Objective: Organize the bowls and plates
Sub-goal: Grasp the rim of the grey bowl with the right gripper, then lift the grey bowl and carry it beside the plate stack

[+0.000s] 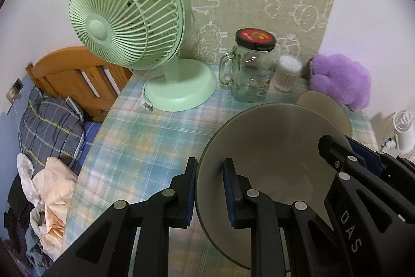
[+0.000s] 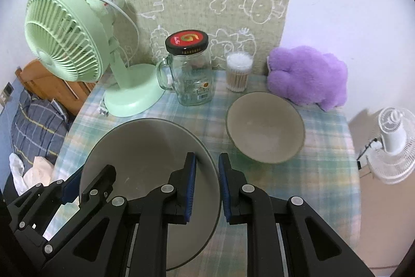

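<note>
Gripping one large grey bowl point(image 2: 145, 160) by opposite sides of its rim, both claws pinch it above the checked tablecloth point(image 2: 298, 173).

The left gripper point(image 1: 208, 188) clamps the bowl's rim at 9 o'clock, the right gripper point(image 2: 206, 186) at 3 o'clock. A second, smaller bowl point(image 2: 264, 126) rests on the cloth at 2 o'clock from the held one, near a purple plush toy point(image 2: 308, 77). Toward 12 o'clock stand a glass jar point(image 2: 192, 74), a tub of cotton swabs point(image 2: 238, 72) and a green fan point(image 2: 64, 43).

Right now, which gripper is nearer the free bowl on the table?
Right. The right gripper clamps the held bowl's rim on the side facing the free bowl. The left gripper clamps the opposite rim, farther away.
</note>
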Demonstrator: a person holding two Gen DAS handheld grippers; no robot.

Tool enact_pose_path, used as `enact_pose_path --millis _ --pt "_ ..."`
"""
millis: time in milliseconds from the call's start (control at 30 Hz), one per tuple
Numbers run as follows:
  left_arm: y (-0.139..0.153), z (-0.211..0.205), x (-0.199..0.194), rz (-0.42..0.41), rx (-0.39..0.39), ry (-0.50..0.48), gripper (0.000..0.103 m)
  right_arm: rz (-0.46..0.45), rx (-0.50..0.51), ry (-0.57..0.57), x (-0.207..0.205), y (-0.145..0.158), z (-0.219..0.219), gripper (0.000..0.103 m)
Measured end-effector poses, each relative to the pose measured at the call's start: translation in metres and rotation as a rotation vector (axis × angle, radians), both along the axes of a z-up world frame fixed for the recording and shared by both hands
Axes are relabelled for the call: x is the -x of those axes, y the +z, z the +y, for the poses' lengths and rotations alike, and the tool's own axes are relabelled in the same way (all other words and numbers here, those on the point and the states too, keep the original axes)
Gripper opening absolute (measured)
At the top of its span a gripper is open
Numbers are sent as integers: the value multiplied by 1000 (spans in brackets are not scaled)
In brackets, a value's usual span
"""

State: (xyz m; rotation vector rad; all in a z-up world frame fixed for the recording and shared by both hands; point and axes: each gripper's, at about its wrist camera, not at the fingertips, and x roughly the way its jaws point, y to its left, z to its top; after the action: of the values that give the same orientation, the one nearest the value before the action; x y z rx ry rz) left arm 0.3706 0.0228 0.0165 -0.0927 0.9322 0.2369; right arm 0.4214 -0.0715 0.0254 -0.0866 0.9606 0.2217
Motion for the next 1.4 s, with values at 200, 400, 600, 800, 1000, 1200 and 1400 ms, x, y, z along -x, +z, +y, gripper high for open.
enact_pose_path --millis 200,400,600,800,1000,1200,1400 --pt "12 2 33 -10 -2 -43 17 0 2 -47 34 12 -1 21" --pt "19 3 65 -17 0 -82 18 1 11 -83 75 22 1 21" --pt "28 2 95 -25 -2 -123 18 -7 8 -121 108 31 1 21" --pt "31 -4 122 -33 5 -165 18 -20 18 -155 140 39 -4 21" --pt "25 -12 146 -37 19 -208 18 -29 31 -196 173 39 -14 21" --pt "11 -22 166 -7 23 -266 18 -7 46 -239 199 26 -22 21" --pt "-6 -28 183 35 25 -317 18 38 55 -276 223 8 -30 21"
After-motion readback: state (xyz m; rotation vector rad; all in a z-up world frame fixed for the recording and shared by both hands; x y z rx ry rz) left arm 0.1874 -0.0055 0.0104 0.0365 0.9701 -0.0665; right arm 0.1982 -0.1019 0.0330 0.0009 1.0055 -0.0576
